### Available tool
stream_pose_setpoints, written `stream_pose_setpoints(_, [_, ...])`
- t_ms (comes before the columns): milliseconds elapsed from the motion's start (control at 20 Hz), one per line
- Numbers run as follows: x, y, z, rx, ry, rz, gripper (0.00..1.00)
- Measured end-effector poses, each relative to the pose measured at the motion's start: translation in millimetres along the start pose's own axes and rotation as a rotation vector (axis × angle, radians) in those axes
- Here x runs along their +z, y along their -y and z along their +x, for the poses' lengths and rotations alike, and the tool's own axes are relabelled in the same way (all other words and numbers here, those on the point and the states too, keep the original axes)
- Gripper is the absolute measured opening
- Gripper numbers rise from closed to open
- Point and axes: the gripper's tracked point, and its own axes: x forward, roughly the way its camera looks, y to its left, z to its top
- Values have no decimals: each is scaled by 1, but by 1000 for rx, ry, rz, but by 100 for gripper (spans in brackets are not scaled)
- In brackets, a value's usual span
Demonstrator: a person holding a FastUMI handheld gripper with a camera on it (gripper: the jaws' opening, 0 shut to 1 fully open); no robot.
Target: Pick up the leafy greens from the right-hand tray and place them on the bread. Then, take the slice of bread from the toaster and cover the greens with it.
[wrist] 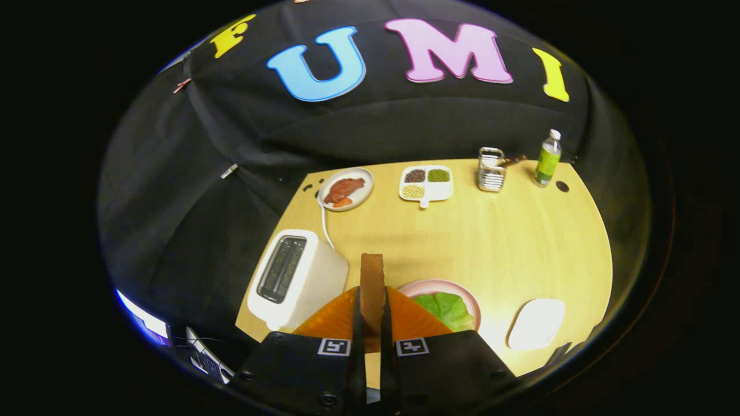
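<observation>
Bread slice [372,283] stands on edge, pinched between the two fingers of the tongs [370,323], lifted above the worktop [509,242]. Landmark: pink plate [469,296]. Leafy greens [445,309] lie on that plate, to the right of the held slice; whether bread lies beneath them I cannot tell. Toaster [295,277] sits left of the plate, slots apparently empty. White tray [536,323] lies right of the plate, bare. Judgement: second step in hand, greens placed, slice taken. Next move calls for carrying the slice right over the plate, turning it flat, lowering, then releasing.
</observation>
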Motion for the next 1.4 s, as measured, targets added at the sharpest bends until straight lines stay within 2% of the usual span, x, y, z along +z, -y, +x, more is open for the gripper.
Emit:
stream_pose_setpoints(200, [-41, 44, 31, -18, -28, 49, 14])
stream_pose_setpoints(350, [-66, 55, 48, -1, -46, 98, 14])
stream_pose_setpoints(700, [-80, 62, 78, 51, -58, 217, 14])
stream_pose_setpoints(900, [-92, 87, 90, 12, -78, 258, 14])
stream_pose_setpoints(1100, [-113, 118, 101, -69, -116, 219, 15])
stream_pose_setpoints(1300, [-121, 130, 106, -118, -121, 130, 25])
stream_pose_setpoints(1400, [-121, 137, 105, -156, -128, 72, 39])
